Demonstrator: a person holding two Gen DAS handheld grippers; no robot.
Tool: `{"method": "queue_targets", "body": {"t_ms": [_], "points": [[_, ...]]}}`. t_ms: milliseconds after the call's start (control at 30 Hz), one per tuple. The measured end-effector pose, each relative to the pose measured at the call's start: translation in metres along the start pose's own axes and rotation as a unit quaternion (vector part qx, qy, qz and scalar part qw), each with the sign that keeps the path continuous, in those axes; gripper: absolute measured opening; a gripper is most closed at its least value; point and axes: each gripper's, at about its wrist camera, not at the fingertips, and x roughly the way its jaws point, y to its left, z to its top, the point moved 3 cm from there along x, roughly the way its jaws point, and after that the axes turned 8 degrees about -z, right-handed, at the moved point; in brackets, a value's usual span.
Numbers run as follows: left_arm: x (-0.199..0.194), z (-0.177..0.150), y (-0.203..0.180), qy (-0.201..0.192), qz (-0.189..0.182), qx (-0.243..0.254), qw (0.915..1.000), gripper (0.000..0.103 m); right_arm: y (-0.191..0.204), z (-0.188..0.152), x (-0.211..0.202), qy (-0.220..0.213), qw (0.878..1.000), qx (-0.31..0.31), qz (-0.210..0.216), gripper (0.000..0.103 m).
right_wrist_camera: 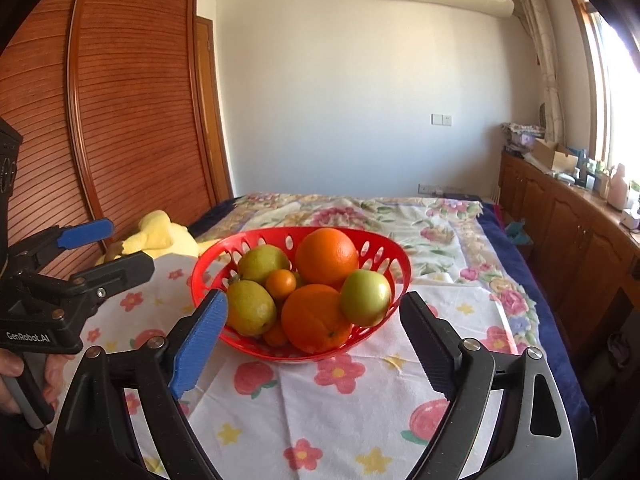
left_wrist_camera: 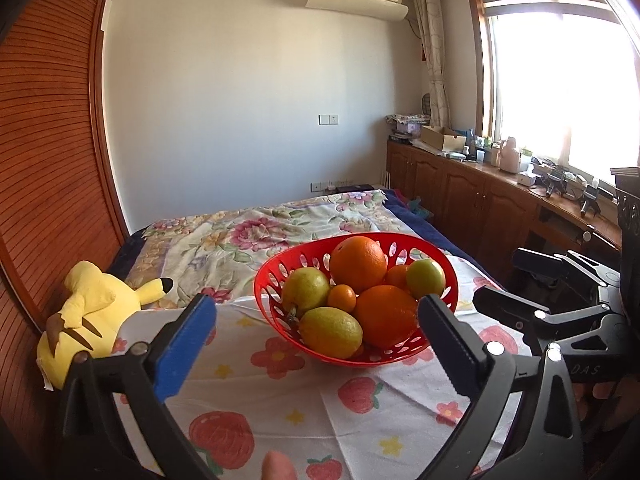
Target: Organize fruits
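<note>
A red perforated basket stands on a fruit-print cloth and holds two large oranges, small tangerines, yellow-green lemons and a green round fruit. My left gripper is open and empty, just in front of the basket. My right gripper is open and empty, its fingers flanking the basket's near side.
A yellow plush toy lies left of the basket beside a wooden wardrobe. A floral bedspread stretches behind. A wooden cabinet counter with clutter runs along the right under the window.
</note>
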Motion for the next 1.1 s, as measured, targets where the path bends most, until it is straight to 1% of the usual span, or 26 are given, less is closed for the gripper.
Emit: {"method": "queue_targets", "body": {"t_ms": [100, 400, 633, 900, 967, 1100], "points": [[-0.011, -0.002, -0.003, -0.005, -0.009, -0.002, 0.9999, 0.102, -0.001, 0.001, -0.008, -0.007, 1.0, 0.003, -0.002, 0.091], [-0.048, -0.008, -0.019, -0.028, 0.02, 0.01, 0.9994, 0.102, 0.004, 0.0, -0.038, -0.022, 1.0, 0.009, -0.012, 0.091], [-0.077, -0.014, -0.027, -0.042, 0.028, 0.002, 0.9987, 0.102, 0.009, -0.004, -0.07, -0.041, 0.999, 0.011, -0.017, 0.092], [-0.109, -0.022, -0.036, -0.043, 0.045, -0.001, 0.9981, 0.102, 0.009, -0.01, -0.103, -0.052, 0.998, 0.021, -0.02, 0.092], [-0.115, -0.024, -0.036, -0.043, 0.044, -0.005, 0.9981, 0.102, 0.008, -0.011, -0.111, -0.054, 0.998, 0.024, -0.021, 0.092], [-0.128, -0.026, -0.038, -0.05, 0.053, -0.003, 0.9973, 0.102, 0.008, -0.014, -0.129, -0.068, 0.997, 0.02, -0.038, 0.092]]}}
